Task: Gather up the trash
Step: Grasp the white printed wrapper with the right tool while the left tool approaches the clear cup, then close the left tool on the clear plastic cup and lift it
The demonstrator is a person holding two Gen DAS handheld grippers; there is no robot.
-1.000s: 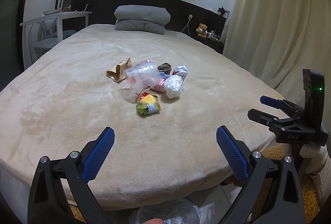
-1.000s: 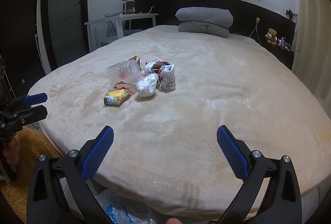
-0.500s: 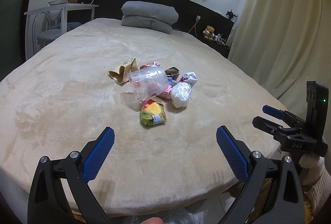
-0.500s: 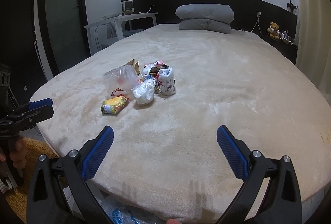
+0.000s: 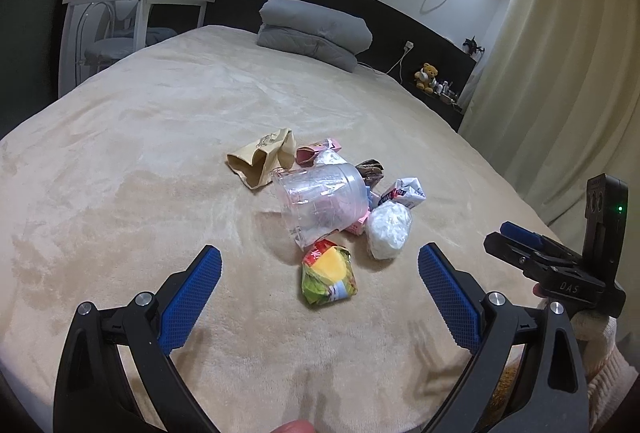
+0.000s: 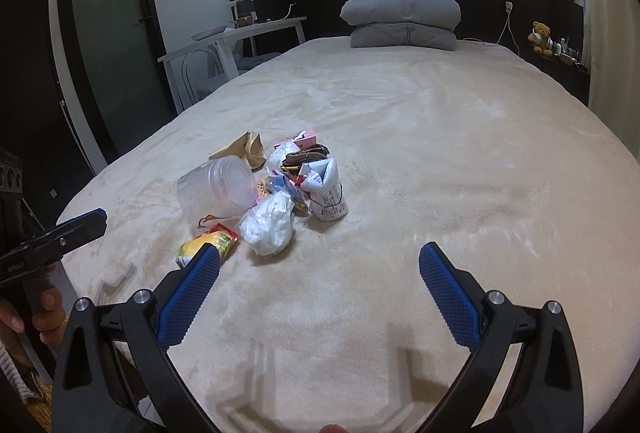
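Note:
A small heap of trash lies on the beige bed (image 5: 120, 193). It holds a clear plastic cup (image 5: 320, 203) on its side, a yellow-green wrapper (image 5: 328, 279), a white crumpled bag (image 5: 389, 231), a white printed carton (image 5: 406, 191) and a tan paper bag (image 5: 262, 159). My left gripper (image 5: 320, 291) hangs open just short of the wrapper, nothing between its fingers. My right gripper (image 6: 319, 289) is open too, with the white bag (image 6: 269, 225), the cup (image 6: 218, 189) and the wrapper (image 6: 206, 247) ahead on its left. Each gripper appears at the edge of the other's view, right gripper (image 5: 520, 245), left gripper (image 6: 80, 227).
A folded grey quilt (image 5: 314, 33) lies at the head of the bed by a dark headboard. A white desk and chair (image 5: 132, 17) stand to the left, curtains (image 5: 560, 73) to the right. A person's hand (image 6: 36, 309) holds the left tool. Bare blanket spreads right of the heap (image 6: 460, 161).
Both grippers have moved forward over the bed edge toward the heap, which now looks larger and nearer. The plastic bag below the bed edge has dropped out of view. Both stay open.

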